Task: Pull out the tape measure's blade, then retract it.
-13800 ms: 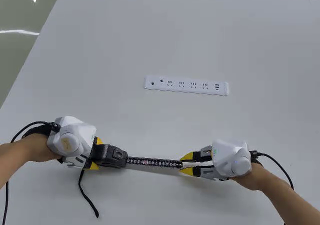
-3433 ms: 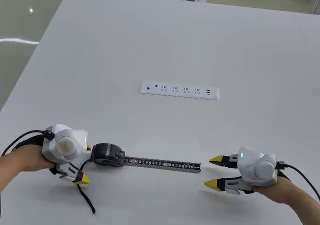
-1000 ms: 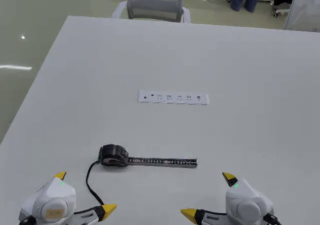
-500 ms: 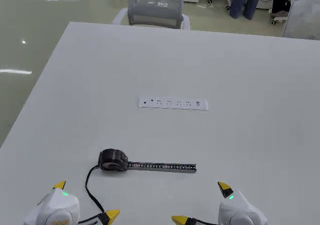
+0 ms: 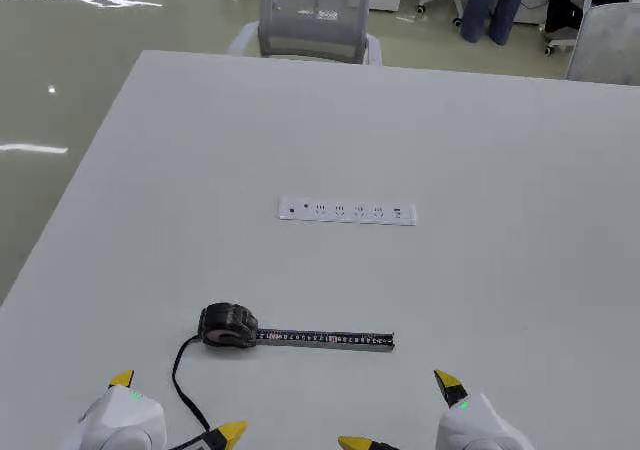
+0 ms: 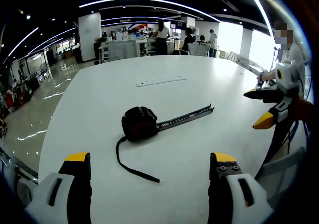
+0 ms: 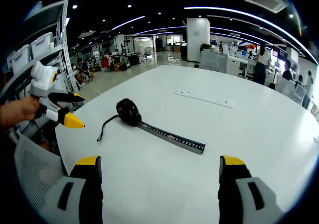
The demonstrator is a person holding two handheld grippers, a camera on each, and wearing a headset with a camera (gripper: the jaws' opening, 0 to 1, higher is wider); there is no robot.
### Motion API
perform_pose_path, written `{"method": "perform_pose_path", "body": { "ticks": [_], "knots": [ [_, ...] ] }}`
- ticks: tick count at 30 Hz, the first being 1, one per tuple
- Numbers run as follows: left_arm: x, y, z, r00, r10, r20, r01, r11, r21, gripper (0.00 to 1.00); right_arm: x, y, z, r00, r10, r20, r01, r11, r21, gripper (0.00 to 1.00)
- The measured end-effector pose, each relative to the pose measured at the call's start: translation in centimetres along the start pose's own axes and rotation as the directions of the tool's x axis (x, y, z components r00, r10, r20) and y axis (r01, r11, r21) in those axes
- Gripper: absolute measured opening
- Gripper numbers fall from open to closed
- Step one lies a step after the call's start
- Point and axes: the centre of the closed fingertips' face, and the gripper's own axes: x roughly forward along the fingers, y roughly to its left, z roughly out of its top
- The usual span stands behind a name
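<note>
White counter (image 5: pixel 450 120) carries the black round tape measure (image 5: pixel 228 325), its dark blade (image 5: pixel 325 339) drawn out flat, just ahead of our left gripper (image 5: pixel 176 405) and right gripper (image 5: pixel 400 411), jaws spread and empty. If we free the blade unheld, we fear it whips back and the tape measure skids.

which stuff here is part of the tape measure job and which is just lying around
Part of the job: tape measure, its blade pulled out along the table, left gripper and right gripper, both open, off the tape.

Just lying about: power strip, chair at the far edge.
</note>
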Motion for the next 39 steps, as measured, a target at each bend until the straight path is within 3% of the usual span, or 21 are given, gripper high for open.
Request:
{"method": "perform_pose_path", "body": {
  "ticks": [14, 23, 30, 39],
  "knots": [
    [0.7, -0.6, 0.8, 0.9992, 0.030, 0.027, -0.030, 0.999, -0.016, 0.96, 0.1, 0.2, 0.0, 0.9986, 0.046, 0.026, -0.045, 0.999, -0.029, 0.98],
    [2.2, -0.9, 0.8, 0.9990, 0.039, 0.020, -0.039, 0.999, -0.014, 0.94, 0.5, -0.9, 0.6, 0.9943, 0.078, 0.073, -0.074, 0.996, -0.053, 0.93],
    [3.3, -1.1, 1.2, 0.9988, 0.043, 0.023, -0.043, 0.999, -0.015, 0.94, 1.4, -2.1, -0.2, 0.9930, 0.108, 0.048, -0.104, 0.991, -0.081, 0.91],
    [4.4, -1.1, 1.0, 0.9978, 0.063, 0.021, -0.062, 0.997, -0.043, 0.92, 2.6, -3.1, -0.4, 0.9817, 0.187, 0.038, -0.179, 0.973, -0.148, 0.84]
  ]
}}
